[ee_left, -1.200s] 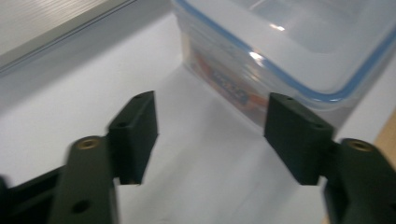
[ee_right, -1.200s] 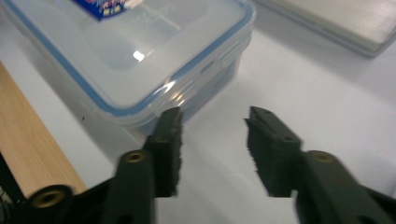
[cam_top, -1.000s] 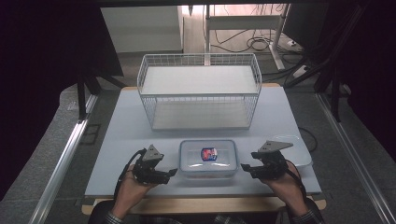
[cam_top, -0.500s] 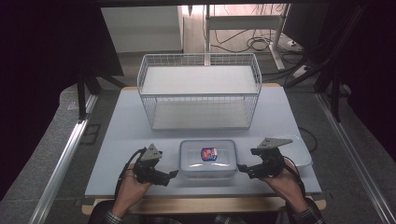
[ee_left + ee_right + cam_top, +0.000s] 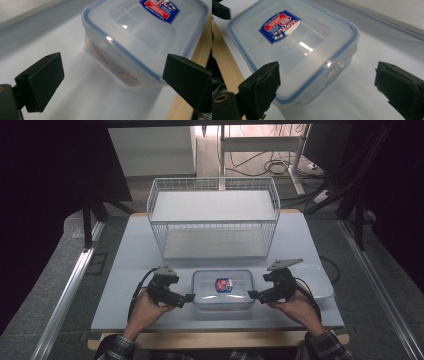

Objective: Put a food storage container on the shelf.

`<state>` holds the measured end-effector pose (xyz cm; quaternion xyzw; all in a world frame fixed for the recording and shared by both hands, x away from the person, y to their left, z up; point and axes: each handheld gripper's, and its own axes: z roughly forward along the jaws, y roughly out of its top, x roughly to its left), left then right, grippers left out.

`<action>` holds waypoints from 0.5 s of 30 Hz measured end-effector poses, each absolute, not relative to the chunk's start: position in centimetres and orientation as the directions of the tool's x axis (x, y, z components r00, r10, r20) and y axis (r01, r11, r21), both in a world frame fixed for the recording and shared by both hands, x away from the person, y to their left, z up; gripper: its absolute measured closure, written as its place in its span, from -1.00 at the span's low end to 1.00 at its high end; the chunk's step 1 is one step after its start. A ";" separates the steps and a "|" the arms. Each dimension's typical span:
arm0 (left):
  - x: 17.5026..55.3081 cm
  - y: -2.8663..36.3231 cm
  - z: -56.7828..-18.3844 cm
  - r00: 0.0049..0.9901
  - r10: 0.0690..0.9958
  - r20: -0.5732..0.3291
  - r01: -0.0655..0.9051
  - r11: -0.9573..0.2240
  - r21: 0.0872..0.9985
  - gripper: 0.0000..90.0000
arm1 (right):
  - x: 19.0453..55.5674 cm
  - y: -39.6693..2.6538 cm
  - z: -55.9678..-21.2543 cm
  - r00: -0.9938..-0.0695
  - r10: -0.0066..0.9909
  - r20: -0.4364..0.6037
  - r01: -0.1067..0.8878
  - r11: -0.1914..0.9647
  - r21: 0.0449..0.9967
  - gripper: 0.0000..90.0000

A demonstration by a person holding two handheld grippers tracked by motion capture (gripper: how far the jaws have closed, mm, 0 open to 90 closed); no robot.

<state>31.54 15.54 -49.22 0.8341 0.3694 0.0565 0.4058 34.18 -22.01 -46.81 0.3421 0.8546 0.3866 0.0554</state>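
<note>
My left gripper [image 5: 187, 297] had its jaws wide apart, gripping nothing, with the tips just beside the left end of the clear lidded container [image 5: 223, 289]. In the left gripper view, that gripper [image 5: 112, 82] looked across the box's near corner, which sat ahead of and between the two black jaws, its blue-rimmed lid above a reddish strip low on the wall. My right gripper [image 5: 252, 294] was spread open too, empty, its tips just beside the container's right end. In the right gripper view, the same gripper [image 5: 327, 87] had the box ahead and toward its left jaw, with the red-and-blue label [image 5: 279, 26] farther off on the lid. Beyond my right hand [image 5: 295, 307] lay a second clear piece, a lid or shallow tray [image 5: 312, 280], I couldn't tell which. Farther out from both tools stood the white wire basket [image 5: 215, 217] on the pale table [image 5: 135, 255].
</note>
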 end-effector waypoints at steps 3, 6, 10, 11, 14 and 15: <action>32.6 14.8 -49.3 0.728 0.648 -0.224 0.576 -0.401 0.712 -0.89 | 35.1 -21.4 -47.0 -0.761 0.617 0.198 0.562 0.476 0.677 -0.79; 33.5 14.4 -50.1 0.736 0.608 -0.297 0.598 -0.379 0.707 -0.91 | 35.7 -21.0 -47.7 -0.756 0.610 0.237 0.587 0.474 0.656 -0.80; 33.7 14.5 -51.0 0.735 0.561 -0.381 0.628 -0.351 0.694 -0.92 | 36.4 -21.1 -48.6 -0.739 0.587 0.330 0.631 0.430 0.646 -0.87; 33.7 14.5 -51.2 0.735 0.547 -0.401 0.634 -0.345 0.692 -0.92 | 36.6 -21.1 -49.0 -0.727 0.578 0.370 0.654 0.422 0.627 -0.90; 34.0 13.8 -52.0 0.726 0.494 -0.479 0.667 -0.335 0.665 -0.94 | 36.8 -21.0 -49.7 -0.707 0.542 0.454 0.693 0.405 0.596 -0.87; 34.0 13.6 -52.1 0.718 0.496 -0.488 0.678 -0.337 0.653 -1.00 | 36.8 -20.9 -49.8 -0.709 0.526 0.470 0.696 0.416 0.585 -0.87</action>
